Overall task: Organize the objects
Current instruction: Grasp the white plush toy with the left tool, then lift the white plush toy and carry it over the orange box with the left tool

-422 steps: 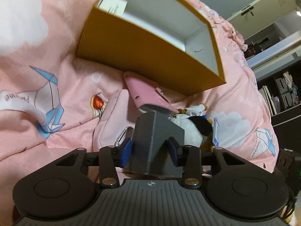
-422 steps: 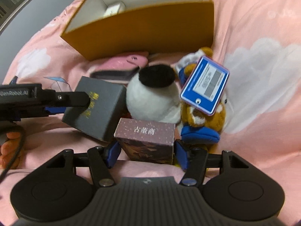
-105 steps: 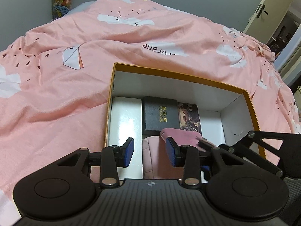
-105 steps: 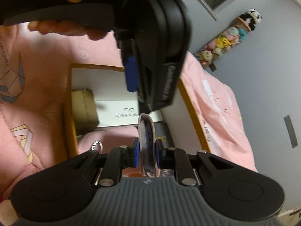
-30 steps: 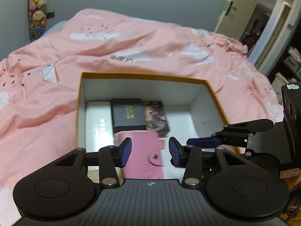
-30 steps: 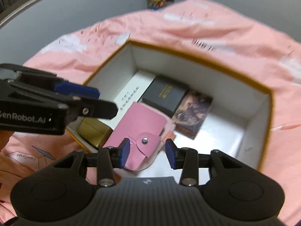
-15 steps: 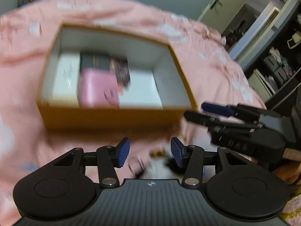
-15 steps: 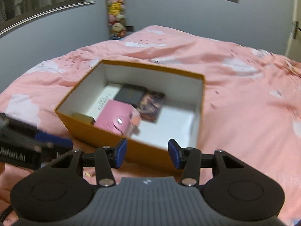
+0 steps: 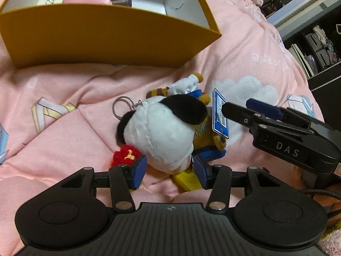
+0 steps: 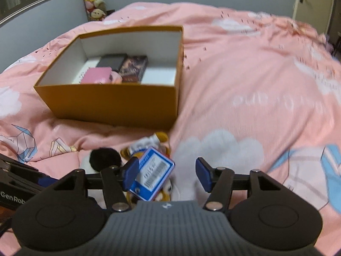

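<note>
Both tongs wide — left tongs (image 9: 169,171) straddle panda plush (image 9: 158,132) | right tongs (image 10: 166,173) over blue tag (image 10: 153,173)

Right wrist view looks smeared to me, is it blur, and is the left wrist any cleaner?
Right wrist view: motion blur smears the pink bedspread on the right and softens the blue tag; the orange box is only slightly soft. Left wrist view: sharp, the panda plush reads clearly between the left hand-held gripper fingers. Fisheye bends the box's front edge in the left wrist view.
</note>
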{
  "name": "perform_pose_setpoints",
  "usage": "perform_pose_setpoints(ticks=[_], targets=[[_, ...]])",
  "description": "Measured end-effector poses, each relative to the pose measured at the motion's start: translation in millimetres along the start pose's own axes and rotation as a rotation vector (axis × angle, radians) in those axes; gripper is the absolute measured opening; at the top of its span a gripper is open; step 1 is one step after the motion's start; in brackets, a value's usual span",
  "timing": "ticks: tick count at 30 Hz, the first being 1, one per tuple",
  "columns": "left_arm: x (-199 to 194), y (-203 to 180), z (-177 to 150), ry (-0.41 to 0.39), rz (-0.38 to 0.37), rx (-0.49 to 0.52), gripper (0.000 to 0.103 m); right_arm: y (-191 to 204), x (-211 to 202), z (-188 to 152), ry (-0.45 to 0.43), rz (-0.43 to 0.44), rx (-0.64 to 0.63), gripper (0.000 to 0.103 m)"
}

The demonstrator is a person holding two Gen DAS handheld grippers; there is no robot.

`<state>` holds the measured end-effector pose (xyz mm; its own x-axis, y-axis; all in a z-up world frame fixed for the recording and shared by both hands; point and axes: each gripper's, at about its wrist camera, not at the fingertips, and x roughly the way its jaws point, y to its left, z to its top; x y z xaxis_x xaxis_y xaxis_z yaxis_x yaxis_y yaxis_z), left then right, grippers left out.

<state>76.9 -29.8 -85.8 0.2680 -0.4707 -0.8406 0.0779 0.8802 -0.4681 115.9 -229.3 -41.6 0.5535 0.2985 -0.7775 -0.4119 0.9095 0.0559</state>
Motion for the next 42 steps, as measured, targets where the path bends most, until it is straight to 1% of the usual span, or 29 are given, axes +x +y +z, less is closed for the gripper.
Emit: perform_pose_setpoints(ticks=[3,5,8,12,14,15,17,20,23,27,31,34,35,36,38,40,42], targets=[[6.1,0.6,1.3,0.003,0.007,-0.009,0.059,-7.5,8.6,-2.2,0.032,0.019,0.043,0.064],[13.3,2.7,1.7,0.026,0.022,-0.019,0.059,-9.1,14.9,-2.8,0.049,0.037,0.055,0.066],[19.9,6.4,-1.2,0.044,0.024,-0.031,0.058,-10.6,21.9,-3.2,0.068,0.082,0.074,0.066],[20.3,7.0,-2.5,0.042,0.022,-0.028,0.057,-8.6,37.2,-7.2,0.127,0.139,0.09,0.065],[18.8,8.4,-3.2,0.038,0.017,-0.031,0.056,-10.0,42.8,-9.1,0.153,0.175,0.12,0.056],[17.6,9.2,-3.1,0.037,0.015,-0.034,0.056,-11.0,44.4,-10.1,0.161,0.185,0.133,0.055],[14.1,12.9,-2.5,0.037,0.006,-0.041,0.055,-8.8,42.6,-10.7,0.159,0.18,0.126,0.053],[5.5,16.6,0.7,0.025,0.018,-0.033,0.054,-6.6,37.9,-9.5,0.157,0.2,0.144,0.052],[-6.2,22.9,5.8,-0.008,0.046,-0.027,0.054,-3.7,32.4,-6.8,0.15,0.231,0.158,0.052],[-23.4,32.8,7.7,-0.054,0.103,-0.036,0.054,9.2,29.9,-2.5,0.146,0.265,0.127,0.052],[-26.7,45.3,9.4,-0.064,0.126,-0.08,0.054,16.7,33.7,-0.5,0.156,0.298,0.12,0.052],[-32.0,47.5,6.6,-0.074,0.111,-0.125,0.053,13.9,36.2,-1.0,0.169,0.335,0.149,0.052],[-34.5,48.2,5.6,-0.08,0.096,-0.143,0.055,11.3,37.3,-2.1,0.175,0.346,0.164,0.052],[-35.8,47.2,5.1,-0.085,0.08,-0.16,0.061,9.0,38.8,-3.6,0.182,0.349,0.177,0.052],[-34.0,44.0,4.6,-0.094,0.067,-0.19,0.067,7.4,41.7,-6.3,0.197,0.344,0.188,0.052],[-27.9,39.8,4.5,-0.09,0.078,-0.214,0.067,5.1,42.6,-9.0,0.204,0.352,0.203,0.052],[-21.3,38.1,4.6,-0.075,0.068,-0.242,0.067,2.7,42.7,-11.4,0.209,0.368,0.217,0.052]])
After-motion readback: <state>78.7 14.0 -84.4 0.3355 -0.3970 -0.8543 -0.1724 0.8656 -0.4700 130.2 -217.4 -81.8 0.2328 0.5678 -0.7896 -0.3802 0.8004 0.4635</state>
